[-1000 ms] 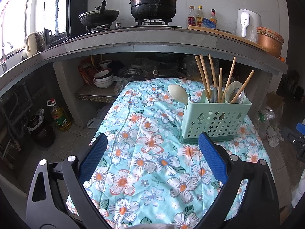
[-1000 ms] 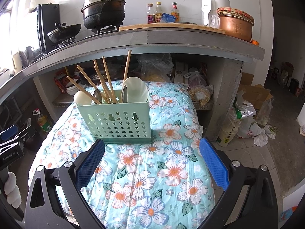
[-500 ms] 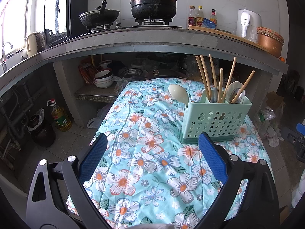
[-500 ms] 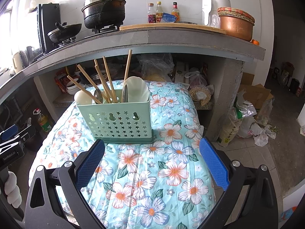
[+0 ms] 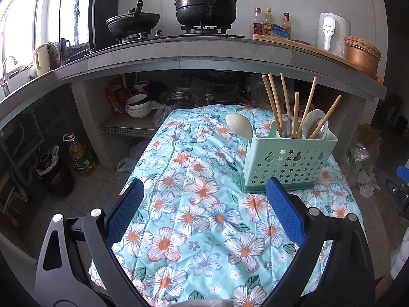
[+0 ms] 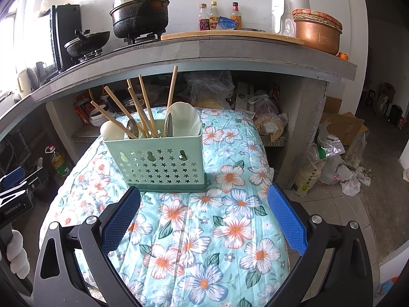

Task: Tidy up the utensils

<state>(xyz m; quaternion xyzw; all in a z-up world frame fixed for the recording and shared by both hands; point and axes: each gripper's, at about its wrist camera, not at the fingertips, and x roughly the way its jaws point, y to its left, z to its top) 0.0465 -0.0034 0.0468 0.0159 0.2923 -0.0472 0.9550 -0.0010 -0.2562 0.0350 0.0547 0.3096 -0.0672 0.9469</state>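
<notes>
Presently both tools stood wide open and empty over the tabletop (image 5: 204,230), which was covered by a blue flowered cloth (image 6: 204,243). Left tool (image 5: 204,192): blue pads apart, nothing between them, hovering short of the mint-green caddy (image 5: 288,158). Right tool (image 6: 204,194): same state, pads spread, just in front of the caddy (image 6: 156,161).

Caddy upright on the cloth, star-shaped cut-outs in its front wall. Inside the caddy: several wooden chopsticks (image 5: 276,105) leaning at mixed angles, a metal spoon (image 6: 132,128), a white rice paddle (image 6: 182,120) and a pale round-headed spoon (image 5: 239,125) at the caddy's end. Which compartment held each piece could not be read with certainty.

Behind the caddy ran a stone kitchen ledge carrying a black lidded pot (image 5: 208,2), a wok (image 5: 133,23), three sauce bottles (image 6: 219,16) and a copper bowl (image 6: 317,35).
</notes>
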